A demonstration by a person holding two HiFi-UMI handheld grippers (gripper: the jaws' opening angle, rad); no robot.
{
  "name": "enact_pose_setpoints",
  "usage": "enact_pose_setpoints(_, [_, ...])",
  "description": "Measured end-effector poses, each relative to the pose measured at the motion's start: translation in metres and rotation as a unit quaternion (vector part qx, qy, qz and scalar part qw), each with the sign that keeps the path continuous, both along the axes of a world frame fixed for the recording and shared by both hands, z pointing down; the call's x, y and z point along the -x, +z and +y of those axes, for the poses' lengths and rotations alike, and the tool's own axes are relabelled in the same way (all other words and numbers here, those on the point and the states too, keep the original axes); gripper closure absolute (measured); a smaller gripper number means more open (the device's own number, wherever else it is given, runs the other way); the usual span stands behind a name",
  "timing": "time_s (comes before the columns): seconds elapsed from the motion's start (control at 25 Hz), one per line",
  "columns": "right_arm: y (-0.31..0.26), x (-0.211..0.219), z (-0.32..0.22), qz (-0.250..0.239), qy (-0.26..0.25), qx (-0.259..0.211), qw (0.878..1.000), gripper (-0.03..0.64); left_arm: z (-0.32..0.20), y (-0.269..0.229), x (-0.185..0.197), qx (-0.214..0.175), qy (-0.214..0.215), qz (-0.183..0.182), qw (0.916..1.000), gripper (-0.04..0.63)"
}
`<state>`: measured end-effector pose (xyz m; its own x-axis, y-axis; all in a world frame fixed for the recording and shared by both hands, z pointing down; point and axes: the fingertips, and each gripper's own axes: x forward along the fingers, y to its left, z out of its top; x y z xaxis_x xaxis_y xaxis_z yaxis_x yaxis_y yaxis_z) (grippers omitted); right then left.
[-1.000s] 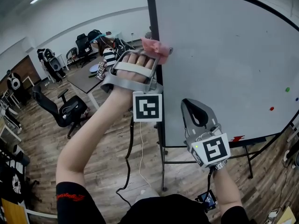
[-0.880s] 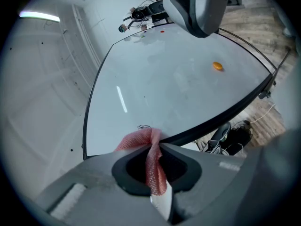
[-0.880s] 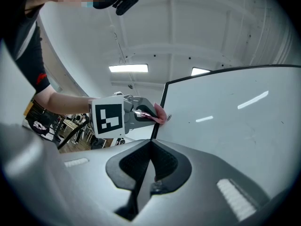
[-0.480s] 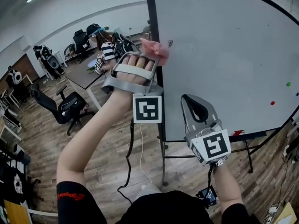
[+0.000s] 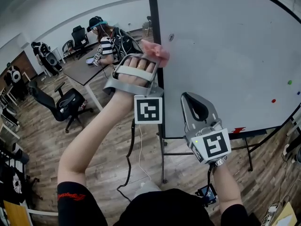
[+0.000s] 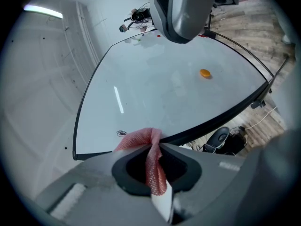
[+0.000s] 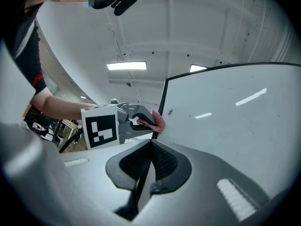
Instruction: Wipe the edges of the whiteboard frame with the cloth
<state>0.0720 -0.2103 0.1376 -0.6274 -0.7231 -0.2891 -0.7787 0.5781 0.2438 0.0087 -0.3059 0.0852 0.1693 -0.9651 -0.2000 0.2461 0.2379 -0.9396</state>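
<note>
The whiteboard stands upright in a black frame. My left gripper is shut on a pink cloth, which it presses against the frame's left edge just below a small dark mark on the board. In the left gripper view the cloth is pinched between the shut jaws of that gripper, right at the frame. My right gripper is shut and holds nothing, in front of the board's lower part. Its own view looks past its tips at the cloth.
Small red and green magnets sit at the board's right. The board's stand legs and a cable run over the wood floor. Behind the left edge a person sits at a table among several office chairs.
The left gripper has slid the cloth a little way down the frame's left edge, uncovering the small dark mark. The right gripper has hardly moved.
</note>
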Motion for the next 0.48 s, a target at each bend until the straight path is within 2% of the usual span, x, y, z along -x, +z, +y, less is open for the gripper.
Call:
enact_pose_setpoints(0.16, [0.003,-0.001,0.000,0.000,0.004,0.004,1.000,0.615,-0.001,0.010,-0.001,0.011,0.004,0.011,0.9999,0.569])
enact_pose_setpoints(0.48, [0.007,0.001,-0.001,-0.005,0.009,0.011,1.000,0.615,-0.001,0.023,0.002,0.017,0.002,0.003,0.9998,0.569])
